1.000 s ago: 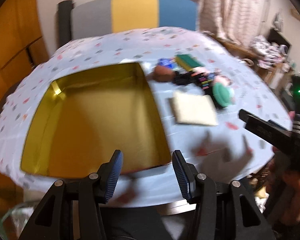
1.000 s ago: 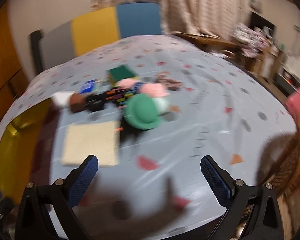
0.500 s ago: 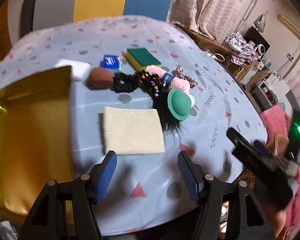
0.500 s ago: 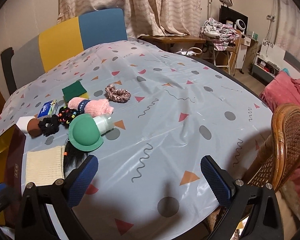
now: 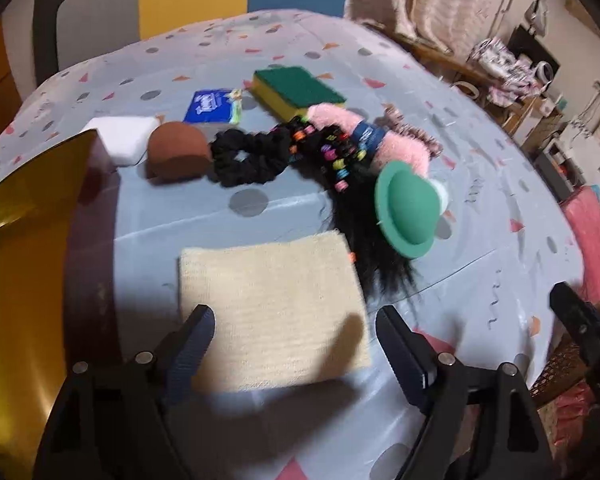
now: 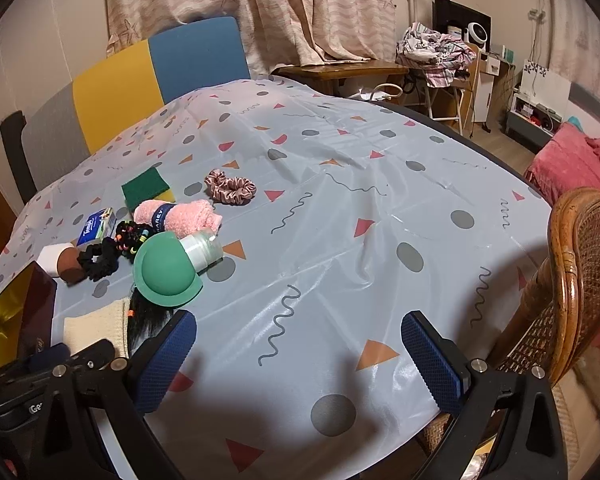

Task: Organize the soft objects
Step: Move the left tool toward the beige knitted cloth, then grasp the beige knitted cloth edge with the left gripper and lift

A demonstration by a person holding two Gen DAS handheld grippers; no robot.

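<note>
My left gripper (image 5: 292, 344), jaws just spread wide and holding nothing, hangs over the near edge of the cream cloth (image 5: 272, 312) lying flat on the table (image 5: 480, 200), while my right gripper (image 6: 300, 360) gapes empty too.

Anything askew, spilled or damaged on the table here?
Nothing spilled or damaged. The soft items lie jumbled: the black wig sprawls under the green hat, touching the cream cloth.

Cloth (image 5: 274, 312) on table (image 5: 480, 240), box (image 5: 24, 264) left, scrunchie (image 5: 246, 156) behind
</note>
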